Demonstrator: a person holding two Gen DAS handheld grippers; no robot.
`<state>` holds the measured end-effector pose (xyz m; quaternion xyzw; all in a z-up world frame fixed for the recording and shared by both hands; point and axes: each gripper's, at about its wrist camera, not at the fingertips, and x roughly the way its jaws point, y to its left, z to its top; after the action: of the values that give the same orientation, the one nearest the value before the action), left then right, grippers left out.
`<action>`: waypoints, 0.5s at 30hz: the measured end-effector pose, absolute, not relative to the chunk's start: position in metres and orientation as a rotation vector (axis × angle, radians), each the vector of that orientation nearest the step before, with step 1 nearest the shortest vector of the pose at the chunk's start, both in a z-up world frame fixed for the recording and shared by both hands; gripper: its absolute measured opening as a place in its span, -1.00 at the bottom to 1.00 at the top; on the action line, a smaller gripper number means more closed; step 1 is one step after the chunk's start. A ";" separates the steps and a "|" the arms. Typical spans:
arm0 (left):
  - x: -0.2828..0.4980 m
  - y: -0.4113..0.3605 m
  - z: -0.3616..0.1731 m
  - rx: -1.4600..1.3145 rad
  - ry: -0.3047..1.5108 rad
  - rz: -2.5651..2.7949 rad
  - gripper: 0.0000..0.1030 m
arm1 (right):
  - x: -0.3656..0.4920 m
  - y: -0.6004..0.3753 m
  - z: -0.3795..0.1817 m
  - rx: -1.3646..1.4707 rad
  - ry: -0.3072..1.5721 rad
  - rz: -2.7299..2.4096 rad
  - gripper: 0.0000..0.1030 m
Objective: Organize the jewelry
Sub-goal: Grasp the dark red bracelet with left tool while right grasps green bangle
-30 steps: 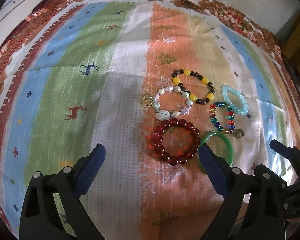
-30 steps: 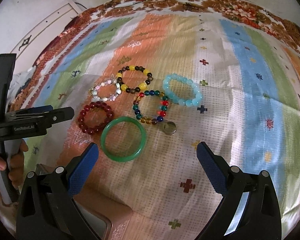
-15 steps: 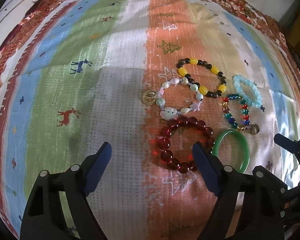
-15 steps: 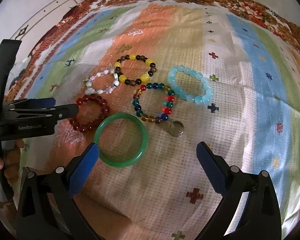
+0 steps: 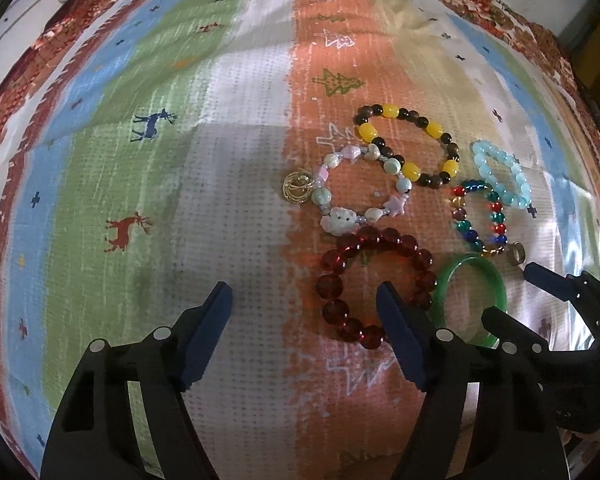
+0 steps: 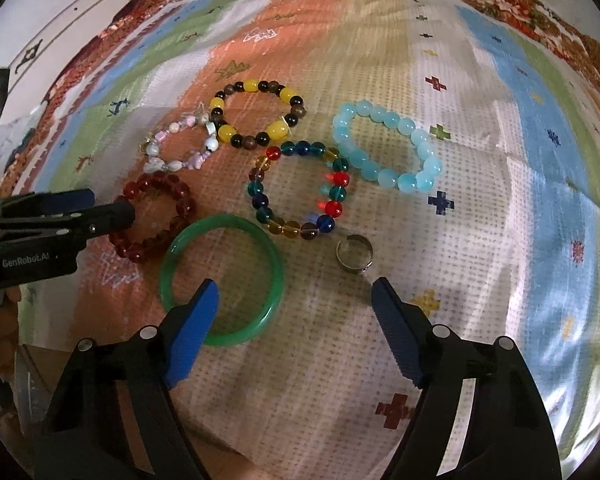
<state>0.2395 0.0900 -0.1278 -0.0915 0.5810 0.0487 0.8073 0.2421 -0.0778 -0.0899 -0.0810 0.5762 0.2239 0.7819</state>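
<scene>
Bracelets [image 6: 300, 192] lie ungrasped; both closing grippers, left [image 6: 112, 212] marked "GenRobot.AI", right [image 6: 294, 300].

A striped cloth [image 6: 480, 264] covers the whole surface, in bands of blue, green, white and orange with a brown floral border [image 6: 540, 12] at its far edge. Printed on the cloth are a blue deer [image 5: 153, 124], a red deer [image 5: 126, 232] nearer than it, and a green tree [image 5: 337, 82]. A white cabinet [image 6: 60, 28] stands beyond the cloth's far left corner.
</scene>
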 end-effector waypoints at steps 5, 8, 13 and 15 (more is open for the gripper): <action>0.248 0.087 -0.134 -0.109 1.241 0.118 0.32 | 0.243 -0.078 -0.091 -0.189 1.242 0.469 0.36; 0.248 0.082 -0.134 -0.065 1.237 0.115 0.25 | 0.244 -0.079 -0.091 -0.195 1.239 0.459 0.26; 0.246 0.078 -0.133 -0.038 1.226 0.120 0.01 | 0.245 -0.079 -0.093 -0.216 1.233 0.449 0.13; 0.247 0.078 -0.132 -0.042 1.225 0.120 -0.12 | 0.244 -0.079 -0.092 -0.226 1.230 0.445 0.07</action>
<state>0.2465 0.0781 -0.1324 -0.0196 0.5746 0.0563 0.8162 0.2443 -0.0795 -0.0923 -0.1050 0.5706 0.2067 0.7878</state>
